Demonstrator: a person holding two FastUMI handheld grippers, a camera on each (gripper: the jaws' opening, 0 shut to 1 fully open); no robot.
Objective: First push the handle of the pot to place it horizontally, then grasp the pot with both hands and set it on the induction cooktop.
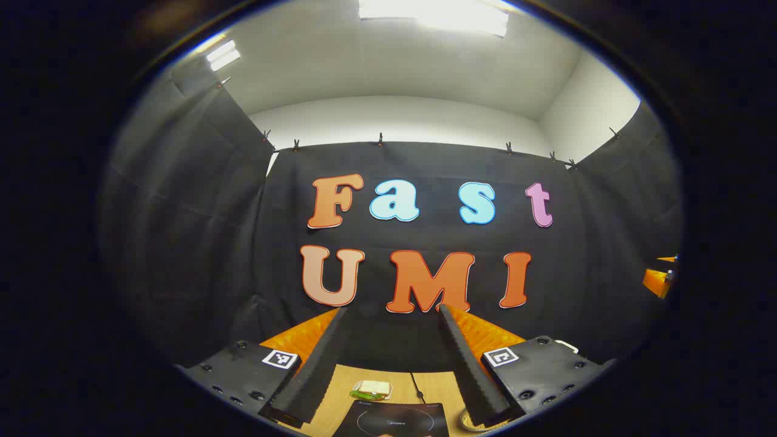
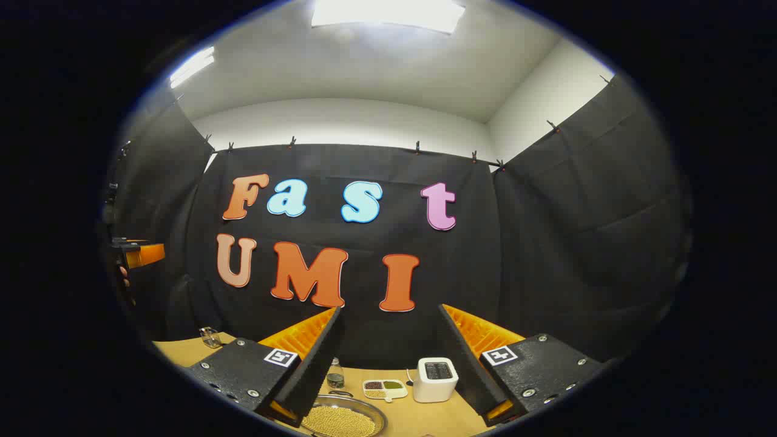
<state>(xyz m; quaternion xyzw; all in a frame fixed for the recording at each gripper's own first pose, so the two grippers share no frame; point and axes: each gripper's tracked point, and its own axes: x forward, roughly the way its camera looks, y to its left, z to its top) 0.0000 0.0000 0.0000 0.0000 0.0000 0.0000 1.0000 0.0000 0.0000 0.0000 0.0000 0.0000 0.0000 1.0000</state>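
Note:
The black induction cooktop (image 1: 394,420) lies on the wooden table at the bottom of the left gripper view, below my left gripper (image 1: 391,309), which is held high and open with nothing between its fingers. In the right gripper view a round metal pot (image 2: 343,419) filled with yellow grains sits on the table low between the fingers; I cannot make out its handle. My right gripper (image 2: 390,309) is also raised and open, holding nothing. Each gripper appears at the other view's edge: the right gripper (image 1: 658,280) and the left gripper (image 2: 144,255), the latter with a hand on it.
Behind the cooktop lie a small plate with a sandwich (image 1: 373,389) and a cable (image 1: 417,388). Beyond the pot stand a small glass bottle (image 2: 335,377), a divided tray of beans (image 2: 384,388), a white box-shaped appliance (image 2: 435,379) and a glass (image 2: 209,337) at far left.

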